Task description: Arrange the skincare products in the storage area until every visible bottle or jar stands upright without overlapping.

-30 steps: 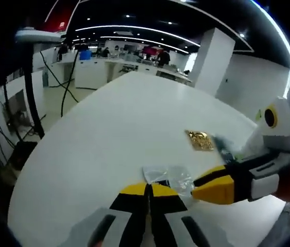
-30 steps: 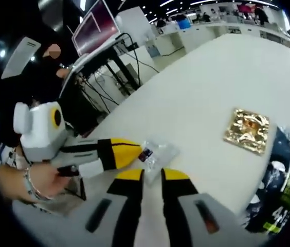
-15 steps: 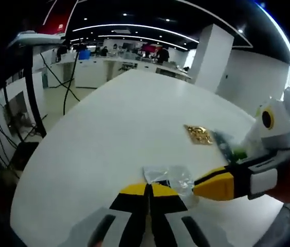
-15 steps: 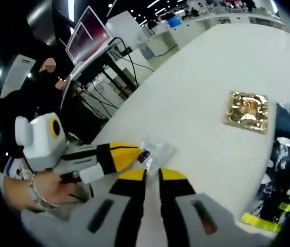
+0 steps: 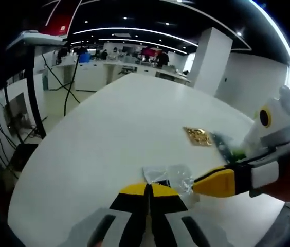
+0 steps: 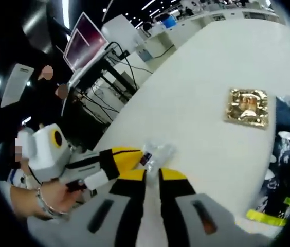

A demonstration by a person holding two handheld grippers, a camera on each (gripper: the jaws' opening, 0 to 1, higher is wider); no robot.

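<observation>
A small clear plastic sachet (image 5: 168,176) with a dark label lies on the white table (image 5: 119,123). My left gripper (image 5: 148,187) has its jaws pressed together at the sachet's near edge and seems to pinch it. My right gripper (image 5: 196,187) comes in from the right, its yellow tip touching the sachet's other side. In the right gripper view the sachet (image 6: 156,153) lies just beyond my right gripper (image 6: 152,174), whose jaws stand a narrow gap apart. There the left gripper (image 6: 133,154) meets the sachet from the left. No bottle or jar is in sight.
A gold foil sachet (image 6: 247,106) lies flat further out, also seen as the gold square (image 5: 199,136). A dark printed packet (image 6: 289,164) lies beside it. A monitor on a stand (image 6: 86,43), cables and a person are off the table's left edge.
My right gripper's jaws have drawn closer together. Both grippers stay at the clear sachet, which has hardly moved. The right view has shifted a little.
</observation>
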